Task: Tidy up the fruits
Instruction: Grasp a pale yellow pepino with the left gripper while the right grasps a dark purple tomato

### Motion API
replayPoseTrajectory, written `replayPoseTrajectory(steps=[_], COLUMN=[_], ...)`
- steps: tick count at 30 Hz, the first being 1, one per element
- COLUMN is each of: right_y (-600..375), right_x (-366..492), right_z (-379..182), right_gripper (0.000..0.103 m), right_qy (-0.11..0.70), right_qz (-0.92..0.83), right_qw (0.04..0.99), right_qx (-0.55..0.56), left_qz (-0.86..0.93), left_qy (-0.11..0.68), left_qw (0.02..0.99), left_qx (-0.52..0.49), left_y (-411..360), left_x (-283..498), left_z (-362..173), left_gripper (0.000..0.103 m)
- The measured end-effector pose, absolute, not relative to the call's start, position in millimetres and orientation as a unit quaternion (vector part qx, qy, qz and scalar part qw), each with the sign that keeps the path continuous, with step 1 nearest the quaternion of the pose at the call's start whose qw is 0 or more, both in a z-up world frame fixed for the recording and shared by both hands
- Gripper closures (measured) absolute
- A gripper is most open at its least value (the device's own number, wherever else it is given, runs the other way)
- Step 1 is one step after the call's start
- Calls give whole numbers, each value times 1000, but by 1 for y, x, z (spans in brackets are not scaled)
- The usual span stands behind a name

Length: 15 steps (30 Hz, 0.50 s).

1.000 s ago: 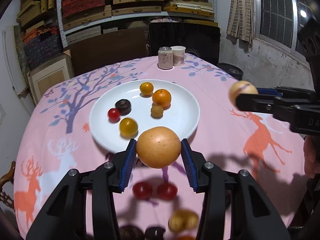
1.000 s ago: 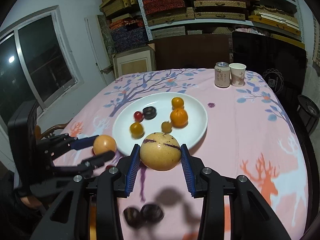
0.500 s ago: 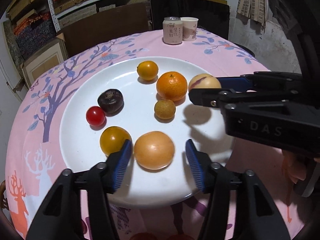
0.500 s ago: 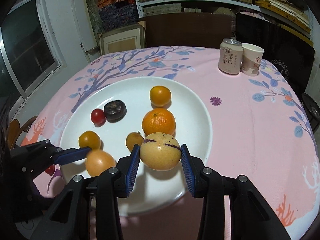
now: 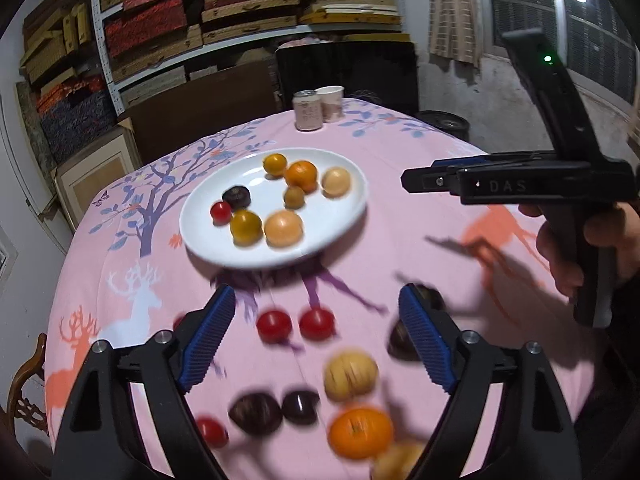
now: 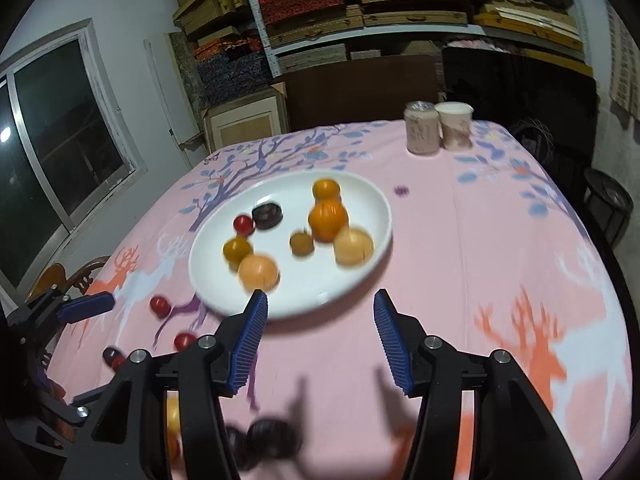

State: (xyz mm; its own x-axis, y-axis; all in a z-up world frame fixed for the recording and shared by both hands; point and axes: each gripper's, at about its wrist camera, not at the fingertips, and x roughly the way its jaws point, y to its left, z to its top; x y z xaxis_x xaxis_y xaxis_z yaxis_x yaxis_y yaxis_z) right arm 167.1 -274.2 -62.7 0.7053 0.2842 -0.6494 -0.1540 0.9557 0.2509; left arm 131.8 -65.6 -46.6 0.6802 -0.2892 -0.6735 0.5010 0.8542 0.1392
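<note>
Both of my claws hang empty above the pink tablecloth (image 5: pixel 400 152). On my left gripper (image 5: pixel 316 334) the blue pads stand wide apart, the jaws having just been opening, and nothing is between them but cloth and loose fruit below: two red tomatoes (image 5: pixel 296 325), a pale yellow fruit (image 5: pixel 350 376), two dark plums (image 5: pixel 276 410) and an orange (image 5: pixel 360 432), all blurred. My right gripper (image 6: pixel 320 338) is parted less widely, its jaws also just opened, with bare cloth between the pads; its tips sit just short of the near rim of the white plate (image 6: pixel 360 196).

That plate holds the sorted fruit: a pale orange round one (image 6: pixel 258 272) near the front, a yellowish round one (image 6: pixel 353 246) to its right, an orange (image 6: pixel 327 219), a small yellow-orange one (image 6: pixel 326 189) behind it, a small brown one (image 6: pixel 301 243), a dark plum (image 6: pixel 267 216), a red tomato (image 6: pixel 243 225) and an amber tomato (image 6: pixel 237 249).

Farther back a drink can (image 6: pixel 422 128) and a paper cup (image 6: pixel 455 125) stand side by side. Beyond the table are shelves (image 6: pixel 400 4) stacked with flat boxes, and a dark window (image 6: pixel 60 152) at the left.
</note>
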Motion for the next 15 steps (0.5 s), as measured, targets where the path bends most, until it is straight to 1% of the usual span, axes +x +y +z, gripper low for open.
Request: replayPoseTrajectory(steps=[4, 7, 11, 12, 13, 14, 15], right_y=[-270, -271, -272, -272, -273, -272, -272], right_x=[111, 80, 61, 59, 56, 53, 50], right_z=[-82, -92, -103, -103, -103, -102, -100], right_gripper=[47, 46, 46, 46, 46, 46, 46], right_qy=[370, 359, 373, 375, 375, 374, 373], right_qz=[128, 115, 108, 107, 107, 108, 108], right_qw=[914, 919, 913, 912, 912, 912, 914], right_qx=[108, 114, 125, 127, 129, 127, 123], left_qz=[-236, -247, -228, -225, -221, -214, -209], left_qy=[347, 351, 357, 363, 367, 371, 373], left_qw=[894, 887, 884, 883, 882, 882, 882], left_qx=[157, 171, 196, 195, 195, 198, 198], left_y=[-50, -50, -60, -62, -64, -66, -67], left_x=[78, 45, 32, 33, 36, 40, 43], left_z=[-62, -80, -106, -112, -117, -122, -126], left_gripper=[21, 21, 21, 26, 34, 36, 43])
